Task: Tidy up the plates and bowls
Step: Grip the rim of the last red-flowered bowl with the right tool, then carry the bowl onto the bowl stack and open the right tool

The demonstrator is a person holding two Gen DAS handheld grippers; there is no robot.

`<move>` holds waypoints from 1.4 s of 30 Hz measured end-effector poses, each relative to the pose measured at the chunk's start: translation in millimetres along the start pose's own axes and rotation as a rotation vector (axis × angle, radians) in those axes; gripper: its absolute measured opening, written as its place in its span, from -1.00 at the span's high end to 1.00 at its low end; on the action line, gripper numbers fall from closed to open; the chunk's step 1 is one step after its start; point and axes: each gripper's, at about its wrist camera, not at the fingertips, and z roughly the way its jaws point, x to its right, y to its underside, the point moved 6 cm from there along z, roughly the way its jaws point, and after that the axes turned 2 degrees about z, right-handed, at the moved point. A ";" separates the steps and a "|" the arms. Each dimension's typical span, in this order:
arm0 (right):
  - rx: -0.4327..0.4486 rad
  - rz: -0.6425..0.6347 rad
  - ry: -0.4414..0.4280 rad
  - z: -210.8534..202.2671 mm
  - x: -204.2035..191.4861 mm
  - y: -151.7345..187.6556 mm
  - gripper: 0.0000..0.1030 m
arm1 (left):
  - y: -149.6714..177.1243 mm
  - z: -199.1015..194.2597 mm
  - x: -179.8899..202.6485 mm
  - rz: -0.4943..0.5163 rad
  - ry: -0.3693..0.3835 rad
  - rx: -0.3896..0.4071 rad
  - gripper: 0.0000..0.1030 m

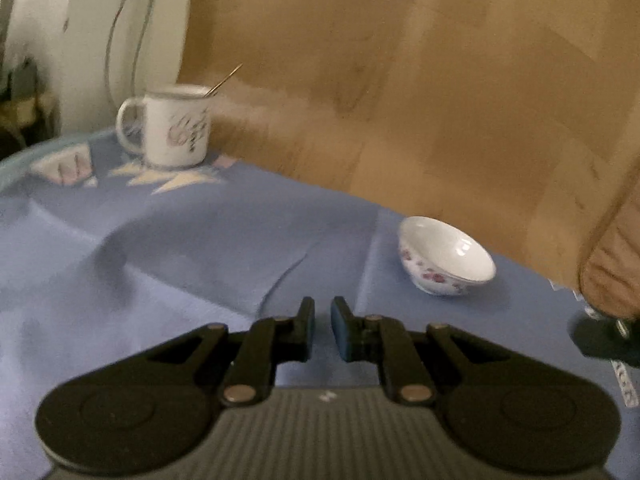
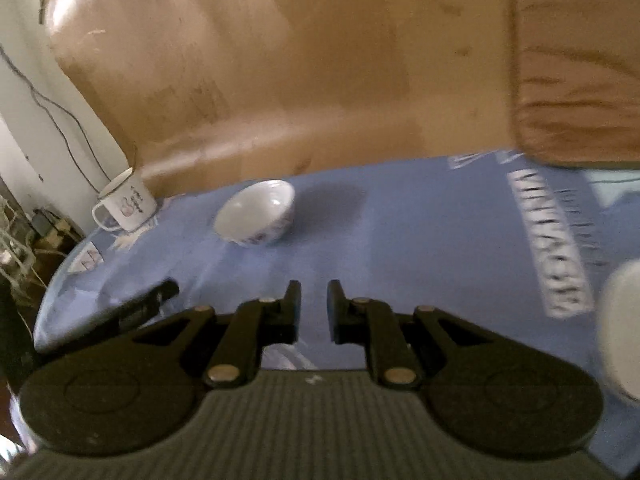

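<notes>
So both grippers, left [image 1: 322,322] and right [image 2: 314,306], have fingers slightly apart, gripping nothing; floral bowl [image 1: 446,256] sits on the bench [image 1: 200,240].

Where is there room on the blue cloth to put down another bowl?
The widest bare patch of the blue tablecloth lies between the mug and the flowered bowl, ahead of the left gripper. More bare cloth lies between the bowl and the printed lettering, ahead of the right gripper. The mug's corner is tighter.
</notes>
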 end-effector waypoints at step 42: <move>-0.066 -0.132 0.042 9.7 -27.8 27.8 0.80 | 10.3 -23.6 33.9 0.033 0.286 -0.067 0.83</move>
